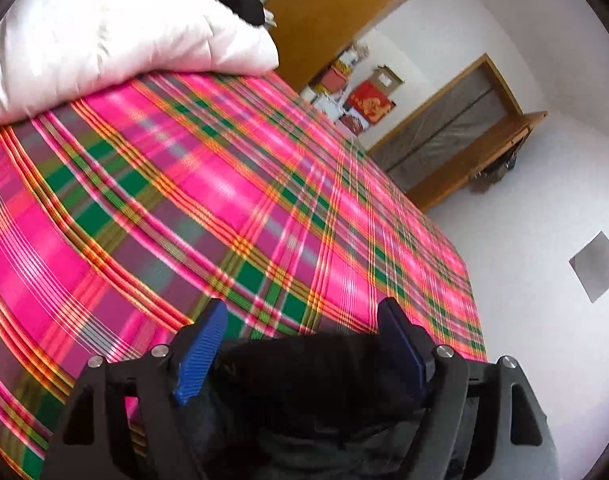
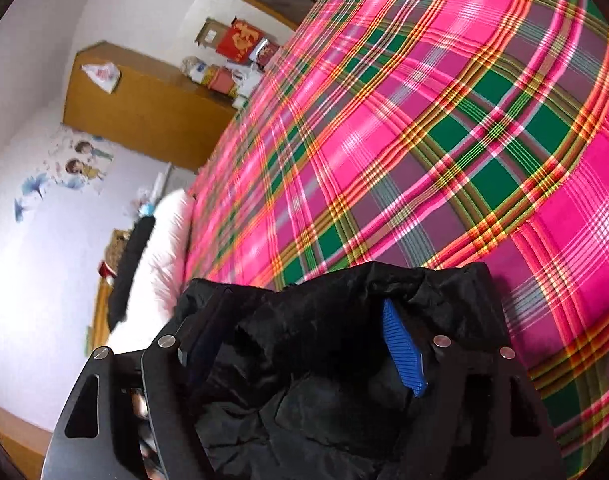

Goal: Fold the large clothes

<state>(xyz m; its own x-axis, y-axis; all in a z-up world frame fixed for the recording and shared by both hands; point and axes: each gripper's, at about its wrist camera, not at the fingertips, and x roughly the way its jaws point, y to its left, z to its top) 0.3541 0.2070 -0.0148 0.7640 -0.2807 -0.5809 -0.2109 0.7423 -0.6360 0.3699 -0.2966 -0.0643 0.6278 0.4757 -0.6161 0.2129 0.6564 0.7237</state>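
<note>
- Left tool (image 1: 302, 316): the blue pads (image 1: 200, 354) stand apart with a bunch of the black garment (image 1: 304, 376) lying between them at the base. The far pad looks in contact with the cloth; contact at the near pad is not clear. Whether the jaws actually clamp the cloth cannot be told from this view.
- Right tool (image 2: 304, 320): black garment (image 2: 312, 360) is heaped over and between the jaws. One blue pad (image 2: 404, 354) shows; the other is buried under cloth. Grip state cannot be told.
- Location of the work item: the garment hangs bunched at both tools, above the bed's plaid sheet (image 1: 244, 200). No part of it is seen lying flat on the sheet.
- Risk, slippage: if either grip is only partial, the smooth-looking, slightly shiny fabric is likely to slide out when the garment is lifted or spread, dropping one side.
- Risk, wrong layer: the cloth is wadded, so a tool may hold several layers or an inner fold, not an edge. The fold would then come out skewed.
- Risk, blind placement: the garment covers the lower part of both views, so the landing spot on the sheet is hard to judge.
- Risk, obstruction: the white quilt (image 1: 116, 36) with a dark item on it occupies one end of the bed; a spread garment may overlap it.
- Hidden: the garment's type, sleeves, collar and outline are not visible. Both frames are motion-blurred.
- Far field: wooden furniture (image 2: 144, 108) and boxes (image 1: 370, 102) are visible along the wall; details are too small to read.
</note>
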